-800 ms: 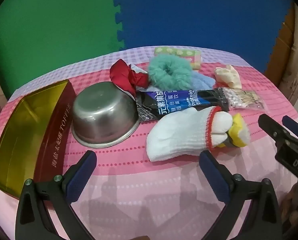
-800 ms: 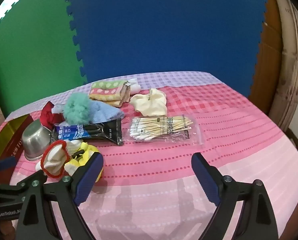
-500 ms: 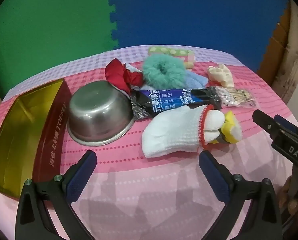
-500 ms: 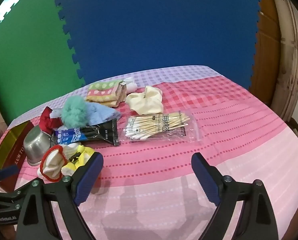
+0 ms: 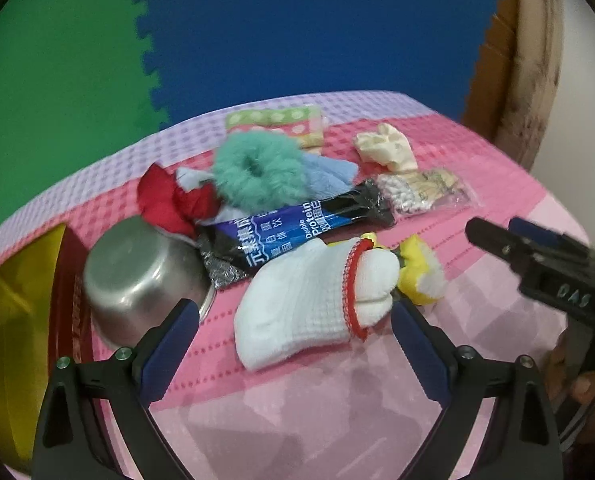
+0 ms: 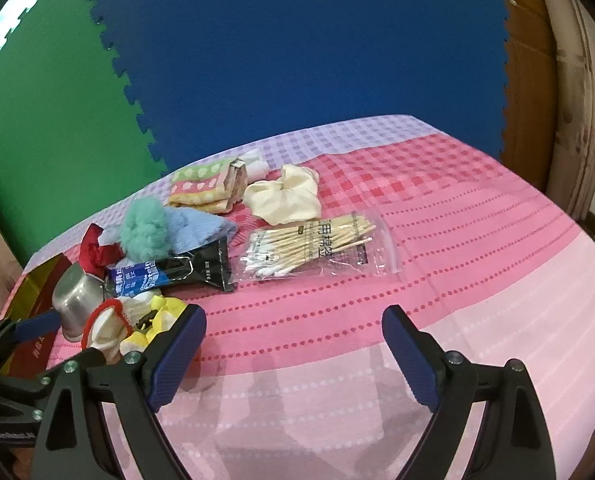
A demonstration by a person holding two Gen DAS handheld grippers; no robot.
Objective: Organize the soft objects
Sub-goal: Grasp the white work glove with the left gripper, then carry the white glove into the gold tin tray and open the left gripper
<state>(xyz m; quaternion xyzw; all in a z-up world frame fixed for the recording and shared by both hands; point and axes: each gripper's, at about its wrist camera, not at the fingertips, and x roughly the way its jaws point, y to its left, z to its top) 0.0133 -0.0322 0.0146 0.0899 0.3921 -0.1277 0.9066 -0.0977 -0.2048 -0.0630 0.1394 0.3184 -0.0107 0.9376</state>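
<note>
Setting: a surface (image 6: 437, 240) under a pink and lilac checked cloth; green and blue foam mats stand behind it.
Left gripper (image 5: 293, 332): fingers spread wide and grasping nothing; it hovers low over the near end of the white knitted glove (image 5: 309, 300), one finger beside the steel bowl (image 5: 137, 276), the other by the glove's red cuff.
Right gripper (image 6: 293, 340): fingers released and empty; it hangs above bare cloth, apart from the pile.
Soft things: the glove lies nearest, touching a yellow and white soft item (image 5: 421, 272); behind it sit a teal fluffy scrunchie (image 5: 257, 172) on a pale blue cloth (image 5: 329, 172), a red fabric piece (image 5: 169, 200), a cream cloth (image 6: 285, 196) and a folded dotted towel (image 6: 201, 184).
Other things: a dark protein sachet (image 5: 297, 232) lies across the middle; a bag of cotton swabs (image 6: 313, 248) is just beside it; a gold and red tin (image 5: 21, 332) lies open at the far left, next to the bowl.
Step in hand: seemingly the approach to a first pick, with the glove the likely target; nothing appears sorted yet.
Next move: probably lower the left fingers astride the glove's body and close on a good fold of it; the knit will squash, and the yellow item touching the cuff may drag along.
</note>
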